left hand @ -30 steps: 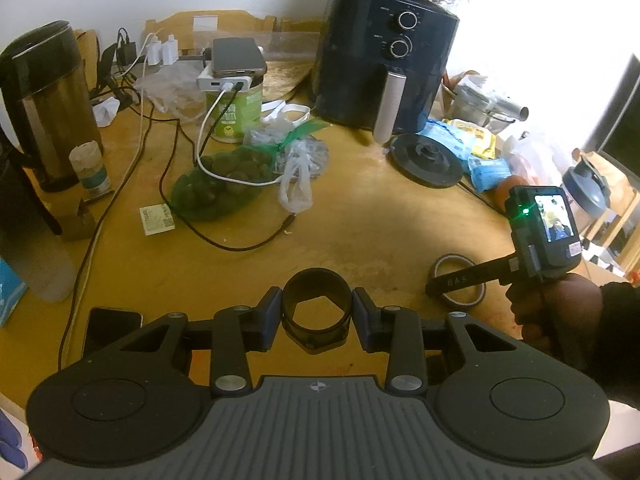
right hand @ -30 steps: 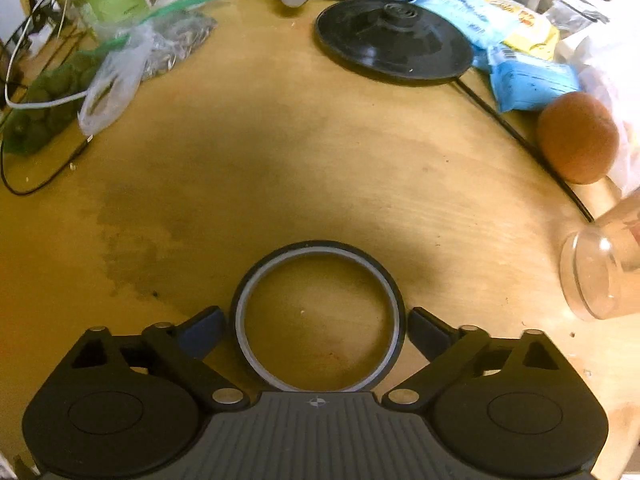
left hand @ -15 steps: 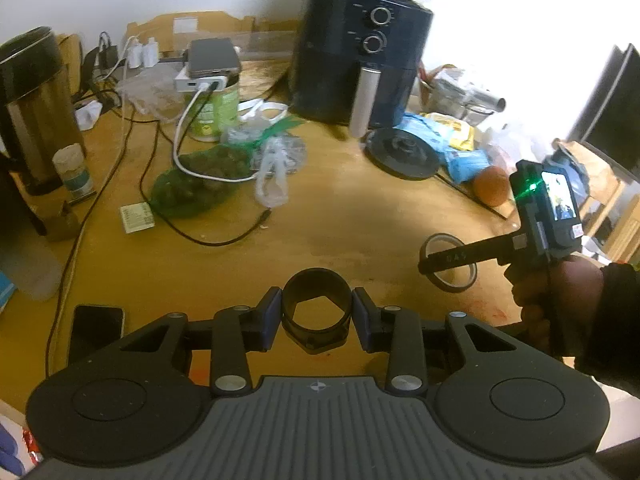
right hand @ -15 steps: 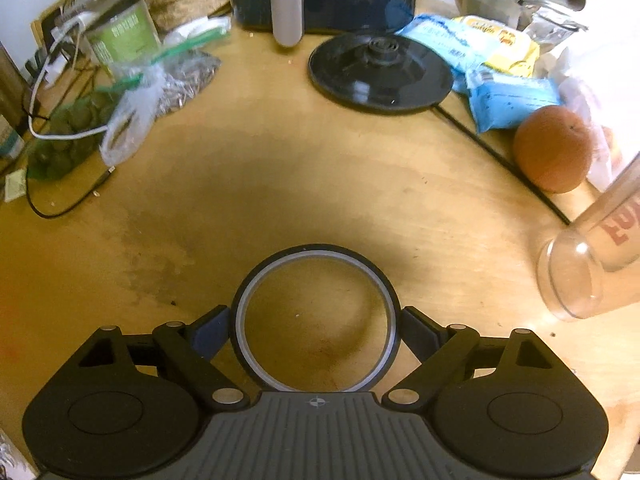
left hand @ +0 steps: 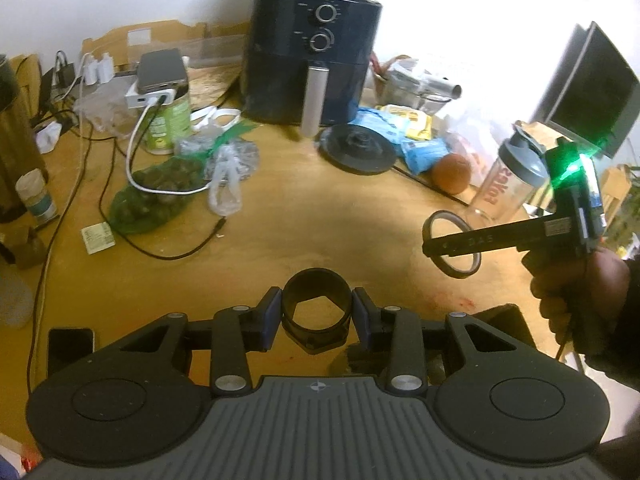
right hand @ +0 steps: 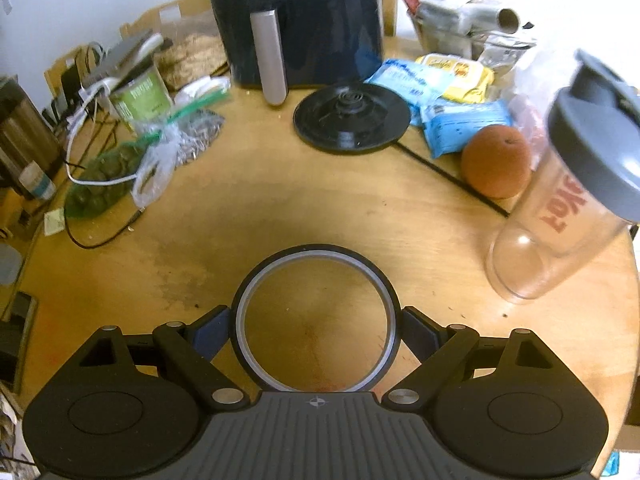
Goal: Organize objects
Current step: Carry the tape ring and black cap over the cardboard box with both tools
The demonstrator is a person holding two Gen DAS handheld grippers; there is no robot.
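Observation:
A small black ring with a hexagonal hole [left hand: 295, 300] sits between the blue pads of my left gripper [left hand: 317, 312], which is shut on it above the wooden table [left hand: 304, 232]. A wide, thin black tape ring with a grey inner face [right hand: 316, 251] is clamped across its width by my right gripper [right hand: 316, 328], and it hangs clear of the tabletop. In the left wrist view that same tape ring [left hand: 440, 216] shows at the right, held by the right gripper [left hand: 448, 246] in a person's hand [left hand: 576, 292].
A dark air fryer [left hand: 312, 52] stands at the back. In front of it are a black kettle base [left hand: 358, 148], blue packets, an orange [left hand: 451, 172] and a clear shaker bottle [right hand: 560, 216]. Bags, a green tin and cables crowd the left; a phone [left hand: 70, 344] lies near the table edge.
My right gripper has risen off the table with the tape ring, so more of the table shows. The left gripper has drifted slightly and rolled, still gripping the small ring.

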